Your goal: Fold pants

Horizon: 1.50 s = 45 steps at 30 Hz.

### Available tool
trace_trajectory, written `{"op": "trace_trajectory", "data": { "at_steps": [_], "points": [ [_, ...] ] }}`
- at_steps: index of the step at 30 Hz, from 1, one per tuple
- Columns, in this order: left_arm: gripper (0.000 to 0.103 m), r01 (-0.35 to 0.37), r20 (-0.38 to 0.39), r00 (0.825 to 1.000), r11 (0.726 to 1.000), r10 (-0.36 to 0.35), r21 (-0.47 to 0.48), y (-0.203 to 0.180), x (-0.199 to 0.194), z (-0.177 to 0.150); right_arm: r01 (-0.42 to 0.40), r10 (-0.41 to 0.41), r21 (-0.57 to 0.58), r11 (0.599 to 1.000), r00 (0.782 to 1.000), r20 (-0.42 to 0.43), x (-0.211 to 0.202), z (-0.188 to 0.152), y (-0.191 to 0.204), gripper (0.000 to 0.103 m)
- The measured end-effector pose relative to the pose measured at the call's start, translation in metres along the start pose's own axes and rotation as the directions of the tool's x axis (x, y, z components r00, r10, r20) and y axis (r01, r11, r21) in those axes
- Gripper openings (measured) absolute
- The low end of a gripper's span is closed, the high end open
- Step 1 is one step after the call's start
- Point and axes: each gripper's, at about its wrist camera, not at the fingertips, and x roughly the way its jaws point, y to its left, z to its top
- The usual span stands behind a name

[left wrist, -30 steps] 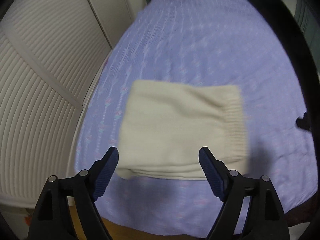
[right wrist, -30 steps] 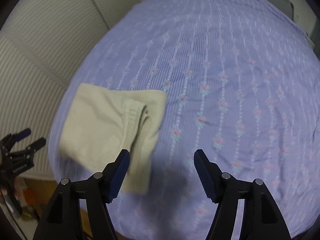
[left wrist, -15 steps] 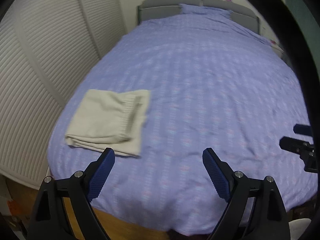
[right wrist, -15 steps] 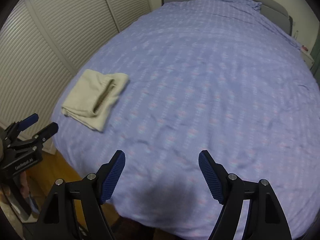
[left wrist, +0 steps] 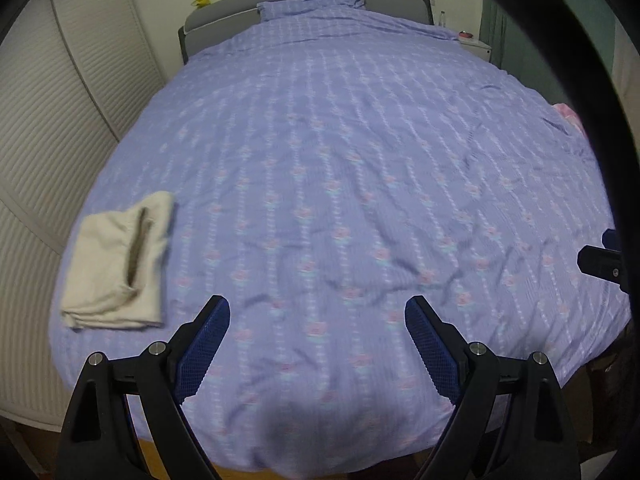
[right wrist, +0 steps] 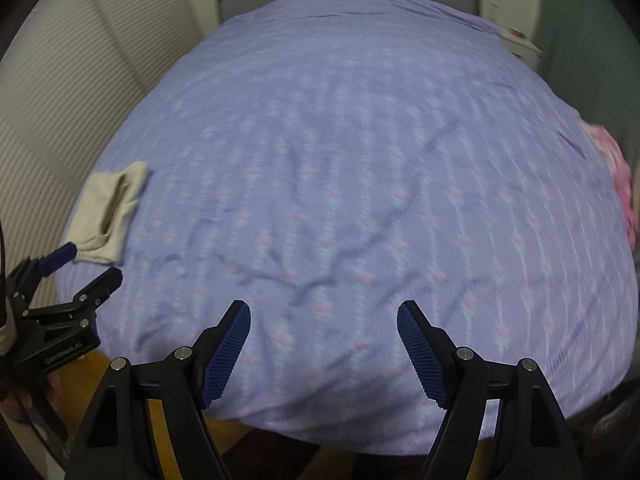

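Both grippers (left wrist: 316, 344) (right wrist: 323, 350) hung spread and empty, the folded pants (left wrist: 118, 268) far off left; any careless swing back risked rumpling them.

Bedspread (left wrist: 340, 160): lavender, rows of small pink flowers. Pants (left wrist: 116, 268): plain cream. Headboard (left wrist: 224, 20): grey. Closet doors (left wrist: 36, 120): white, ribbed. Gripper pads (left wrist: 204, 344): blue, on black frames.

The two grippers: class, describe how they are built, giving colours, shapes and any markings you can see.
Each gripper, left and right, has two angular black plastic fingers with silver round bolts at the joints. The inner pads are dark blue with a fine ribbed texture. Seen side-on in the right wrist view, the left gripper's black body bears small pale lettering, too small to read.
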Motion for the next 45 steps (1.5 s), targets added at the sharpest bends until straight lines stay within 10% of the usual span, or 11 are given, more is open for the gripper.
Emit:
{"op": "trace_trajectory", "data": {
  "at_steps": [20,45],
  "points": [
    [0.09,-0.08,0.138,0.987,0.997,0.076,0.023,-0.091,0.051,-0.108,0.012,-0.018,0.037,0.999,0.989,0.149,0.072,-0.129,-0.093,0.077],
    [0.101,-0.11,0.414,0.898,0.987,0.148,-0.116,-0.071,-0.073,-0.214,0.034,-0.007,-0.041,0.999,0.845,0.535,-0.054,-0.236,-0.036,0.077]
  ]
}}
